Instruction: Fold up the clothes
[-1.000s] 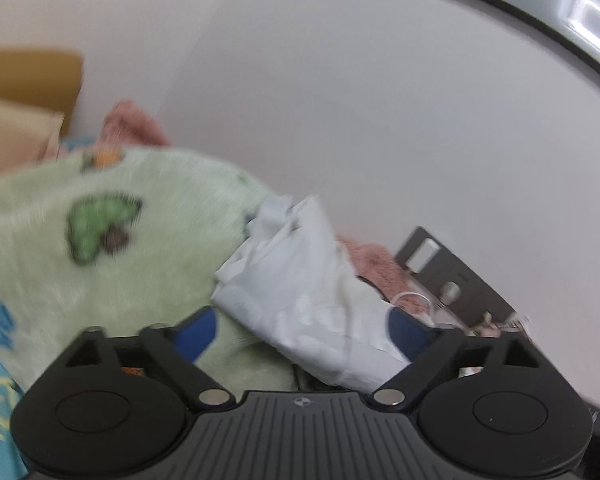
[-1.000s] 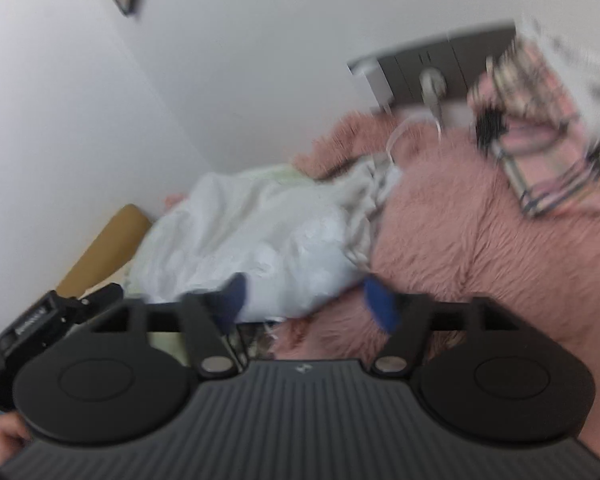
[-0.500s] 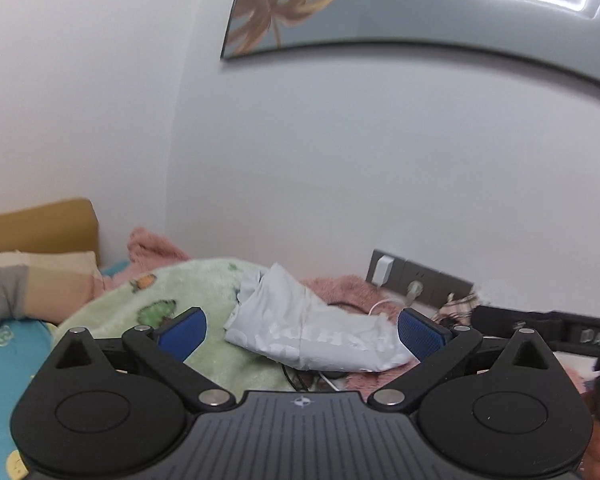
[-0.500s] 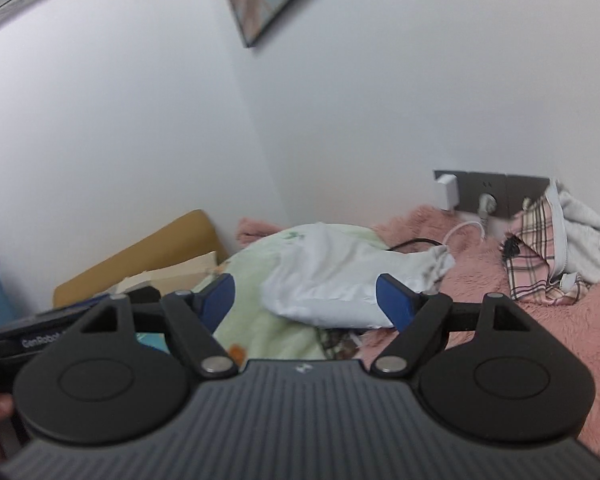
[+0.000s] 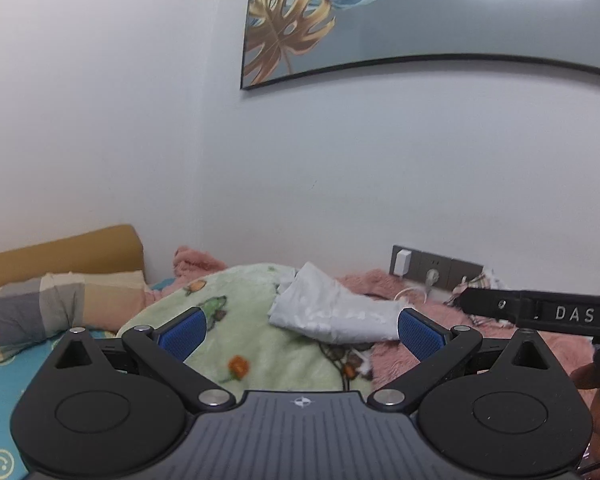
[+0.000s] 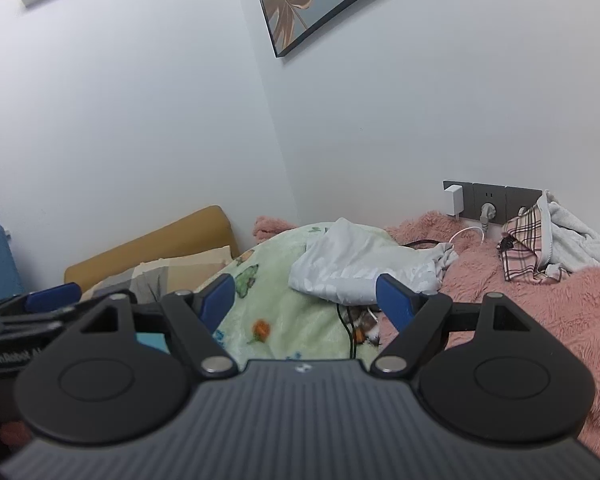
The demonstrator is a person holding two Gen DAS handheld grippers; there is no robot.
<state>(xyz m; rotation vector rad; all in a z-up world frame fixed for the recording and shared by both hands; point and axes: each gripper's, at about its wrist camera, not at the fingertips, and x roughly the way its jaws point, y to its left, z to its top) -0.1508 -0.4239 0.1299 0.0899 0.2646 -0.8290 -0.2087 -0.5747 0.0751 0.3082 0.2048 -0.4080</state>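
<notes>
White cloth bundle (image 5: 332,316) resting mid-frame on green fleece blanket (image 5: 260,344), beyond both tools, untouched. Left gripper (image 5: 300,330): jaws spread wide, empty. Right gripper (image 6: 306,300): same. Risks: black cable (image 6: 346,328) lower centre, trailing under bundle, liable to snag on pick-up; blanket pile liable to be pinched with cloth.
</notes>
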